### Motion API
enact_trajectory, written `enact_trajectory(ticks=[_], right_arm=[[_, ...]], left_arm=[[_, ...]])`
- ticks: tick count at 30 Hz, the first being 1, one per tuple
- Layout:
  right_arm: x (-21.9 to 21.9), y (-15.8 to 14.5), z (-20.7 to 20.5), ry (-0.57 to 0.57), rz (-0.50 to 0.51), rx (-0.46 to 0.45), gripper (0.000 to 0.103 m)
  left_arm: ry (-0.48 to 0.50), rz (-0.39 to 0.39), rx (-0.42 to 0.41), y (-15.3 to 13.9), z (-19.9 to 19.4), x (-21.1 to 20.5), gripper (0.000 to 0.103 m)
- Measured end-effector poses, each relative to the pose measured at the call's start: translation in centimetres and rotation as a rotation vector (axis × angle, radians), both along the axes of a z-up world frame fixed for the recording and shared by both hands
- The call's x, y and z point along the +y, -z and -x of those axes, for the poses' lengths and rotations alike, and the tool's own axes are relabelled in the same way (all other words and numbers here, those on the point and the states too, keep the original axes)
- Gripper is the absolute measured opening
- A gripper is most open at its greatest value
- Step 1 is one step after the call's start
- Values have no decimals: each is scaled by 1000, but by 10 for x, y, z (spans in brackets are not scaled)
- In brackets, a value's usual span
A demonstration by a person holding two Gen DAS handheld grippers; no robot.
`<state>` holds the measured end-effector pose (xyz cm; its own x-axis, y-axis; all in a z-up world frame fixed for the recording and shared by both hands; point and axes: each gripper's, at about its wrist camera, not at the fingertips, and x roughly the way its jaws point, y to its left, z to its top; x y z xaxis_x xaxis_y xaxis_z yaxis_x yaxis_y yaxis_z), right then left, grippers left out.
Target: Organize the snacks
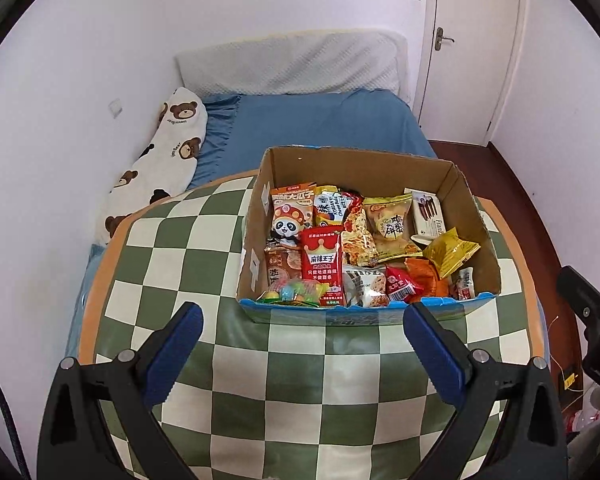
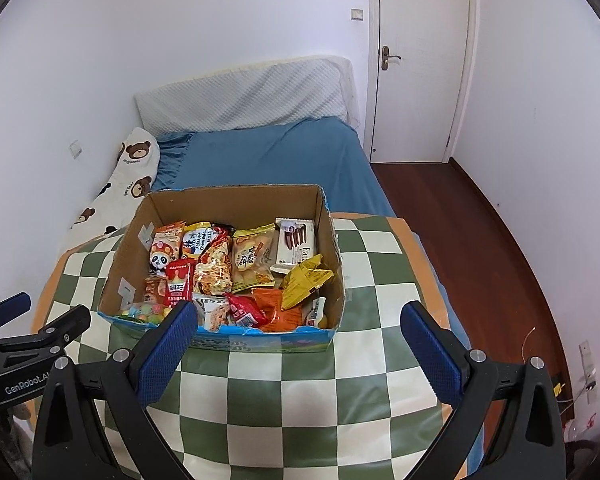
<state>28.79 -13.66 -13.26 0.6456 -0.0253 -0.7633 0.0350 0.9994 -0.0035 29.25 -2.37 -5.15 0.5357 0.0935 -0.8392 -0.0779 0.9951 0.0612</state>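
A matt brown cardboard box (image 1: 456, 184) is holding glossy plastic snack packets (image 1: 322, 268), sitting on a smooth checked cloth (image 1: 300, 380); textured blue pads (image 2: 168, 354) are lining matt black fingers.

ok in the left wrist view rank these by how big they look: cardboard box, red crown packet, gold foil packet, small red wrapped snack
1. cardboard box, by far
2. red crown packet
3. gold foil packet, close to the crown packet, so this order is unsure
4. small red wrapped snack
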Motion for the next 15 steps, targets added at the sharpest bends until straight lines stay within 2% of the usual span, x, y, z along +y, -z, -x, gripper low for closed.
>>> enact_trajectory(ticks=[15], right_arm=[[0,3,-1,-5,15,10,103]], left_arm=[[20,0,1,0,-3,-4,103]])
